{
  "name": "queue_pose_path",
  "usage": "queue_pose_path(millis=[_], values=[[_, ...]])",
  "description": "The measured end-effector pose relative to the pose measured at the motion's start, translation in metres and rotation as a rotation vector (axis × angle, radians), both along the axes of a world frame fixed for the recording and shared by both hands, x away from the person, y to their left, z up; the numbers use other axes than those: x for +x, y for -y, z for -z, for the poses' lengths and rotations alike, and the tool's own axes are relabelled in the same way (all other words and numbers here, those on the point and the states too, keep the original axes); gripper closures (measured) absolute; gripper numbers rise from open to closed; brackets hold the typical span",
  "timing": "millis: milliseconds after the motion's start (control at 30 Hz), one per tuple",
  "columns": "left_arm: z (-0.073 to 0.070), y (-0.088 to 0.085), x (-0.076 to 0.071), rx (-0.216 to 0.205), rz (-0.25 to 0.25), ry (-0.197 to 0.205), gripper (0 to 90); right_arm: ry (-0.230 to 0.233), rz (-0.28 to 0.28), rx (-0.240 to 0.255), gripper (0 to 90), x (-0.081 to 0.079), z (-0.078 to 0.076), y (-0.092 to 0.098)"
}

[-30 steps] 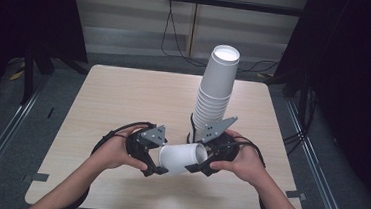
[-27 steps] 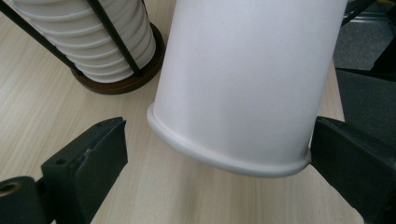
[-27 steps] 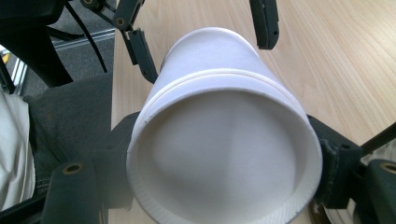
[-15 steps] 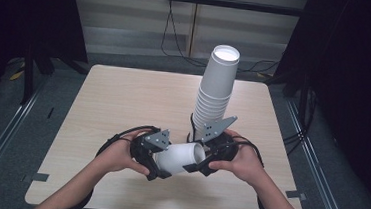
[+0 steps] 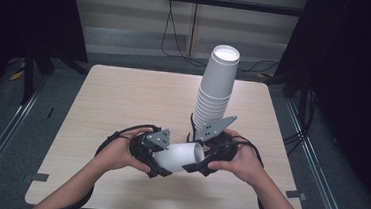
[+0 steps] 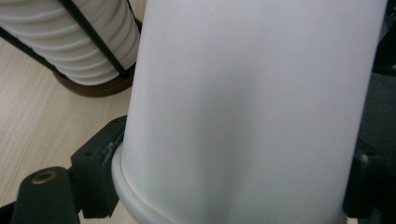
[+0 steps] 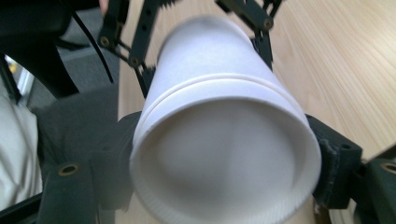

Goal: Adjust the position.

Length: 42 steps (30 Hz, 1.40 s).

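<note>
Both the left gripper (image 5: 161, 163) and right gripper (image 5: 200, 162) clamp one seemingly empty paper cup (image 5: 179, 156) beside the cup stack (image 5: 215, 94).

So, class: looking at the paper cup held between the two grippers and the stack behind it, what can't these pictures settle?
- Paper cup: its closed end, high view, hidden by the left gripper.
- Cup stack: its foot, high view, behind the right gripper; cut off by the edge in the left gripper view.
- Cup's far end: blurred, right gripper view.

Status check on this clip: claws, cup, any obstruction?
Left claw just closed on white cup, right claw easing but gripping the rim. Cup level above table. Cup stack right behind.
</note>
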<state>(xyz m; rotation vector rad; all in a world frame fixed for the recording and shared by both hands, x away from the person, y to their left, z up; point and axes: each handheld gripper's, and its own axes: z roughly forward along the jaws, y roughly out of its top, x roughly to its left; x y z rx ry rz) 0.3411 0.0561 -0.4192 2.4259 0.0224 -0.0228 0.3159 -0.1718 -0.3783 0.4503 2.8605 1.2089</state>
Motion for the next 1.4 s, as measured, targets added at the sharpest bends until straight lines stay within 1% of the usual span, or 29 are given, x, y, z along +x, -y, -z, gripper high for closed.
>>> queue_pose_path(millis=[33,67,100,167,200,233,300,333,400,433,500,567,600,700,733,800,867,900,933,1000,1033,1100,1133,1167,1233,1300,1333,1367,1400], values=[[0.000,0.000,0.000,0.002,-0.005,0.000,14.9,-0.005,-0.002,-0.018,22.3,0.000,0.000,0.000],[-0.001,0.000,0.000,0.014,0.000,0.010,14.9,-0.004,-0.004,-0.029,22.0,0.000,0.000,0.000],[-0.002,0.001,-0.001,0.021,-0.001,0.013,14.8,0.003,-0.005,-0.051,20.7,0.000,0.000,0.000],[-0.005,0.002,0.000,0.047,-0.004,0.011,14.7,0.002,-0.010,-0.087,19.9,0.000,-0.001,0.000],[-0.006,0.002,0.000,0.062,-0.008,0.027,14.7,-0.003,-0.017,-0.102,19.8,0.000,-0.001,0.000],[-0.007,0.003,0.000,0.080,-0.007,0.031,14.7,0.006,-0.024,-0.115,19.9,0.000,-0.001,0.000],[-0.007,0.004,0.000,0.094,-0.005,0.031,14.7,0.008,-0.035,-0.145,19.8,0.000,-0.003,-0.001],[-0.008,0.004,0.000,0.104,-0.005,0.040,14.7,0.011,-0.039,-0.165,19.5,0.000,-0.004,-0.002],[-0.009,0.005,0.000,0.123,0.005,0.036,14.6,0.014,-0.049,-0.197,19.6,0.000,-0.005,-0.003],[-0.009,0.005,-0.001,0.137,0.000,0.037,14.5,0.018,-0.055,-0.206,20.1,0.000,-0.005,-0.004],[-0.008,0.007,-0.001,0.145,0.002,0.049,14.5,0.012,-0.061,-0.215,20.0,0.000,-0.006,-0.006],[-0.009,0.007,-0.001,0.155,0.003,0.041,14.5,0.013,-0.064,-0.236,19.9,0.000,-0.007,-0.008],[-0.009,0.008,-0.002,0.164,0.005,0.048,14.5,0.012,-0.069,-0.239,19.9,0.000,-0.007,-0.009],[-0.009,0.009,-0.002,0.179,0.007,0.045,14.5,-0.002,-0.062,-0.258,19.6,0.000,-0.008,-0.011],[-0.009,0.011,-0.003,0.213,0.007,0.064,14.5,-0.002,-0.067,-0.265,19.4,0.001,-0.008,-0.012],[-0.009,0.012,-0.003,0.233,0.018,0.069,14.4,-0.011,-0.062,-0.282,19.3,0.001,-0.008,-0.013],[-0.009,0.013,-0.004,0.233,0.008,0.061,14.4,-0.020,-0.061,-0.293,19.4,0.002,-0.008,-0.015],[-0.010,0.013,-0.004,0.244,0.018,0.070,14.4,-0.016,-0.065,-0.300,19.3,0.002,-0.008,-0.016],[-0.011,0.014,-0.004,0.253,0.024,0.068,14.4,-0.024,-0.069,-0.311,19.4,0.002,-0.007,-0.017],[-0.011,0.016,-0.005,0.254,0.026,0.075,14.4,-0.034,-0.079,-0.326,19.4,0.003,-0.005,-0.020],[-0.011,0.016,-0.005,0.254,0.023,0.074,14.3,-0.041,-0.072,-0.336,19.4,0.002,-0.005,-0.021],[-0.012,0.018,-0.005,0.261,0.031,0.079,14.3,-0.053,-0.073,-0.343,20.2,0.002,-0.003,-0.023],[-0.012,0.018,-0.006,0.256,0.030,0.077,14.3,-0.056,-0.080,-0.346,20.3,0.003,-0.002,-0.024],[-0.012,0.019,-0.006,0.259,0.036,0.075,14.3,-0.064,-0.066,-0.354,20.7,0.002,-0.002,-0.025],[-0.012,0.020,-0.007,0.258,0.038,0.076,14.3,-0.057,-0.074,-0.361,20.8,0.003,0.000,-0.026],[-0.012,0.021,-0.007,0.253,0.042,0.083,14.3,-0.067,-0.077,-0.360,22.4,0.003,0.002,-0.027],[-0.011,0.021,-0.008,0.253,0.038,0.075,14.3,-0.072,-0.077,-0.362,22.5,0.003,0.002,-0.027],[-0.011,0.022,-0.008,0.257,0.051,0.079,14.3,-0.076,-0.080,-0.363,22.6,0.003,0.004,-0.028],[-0.011,0.023,-0.008,0.263,0.050,0.081,14.4,-0.079,-0.078,-0.364,22.4,0.003,0.005,-0.028]])
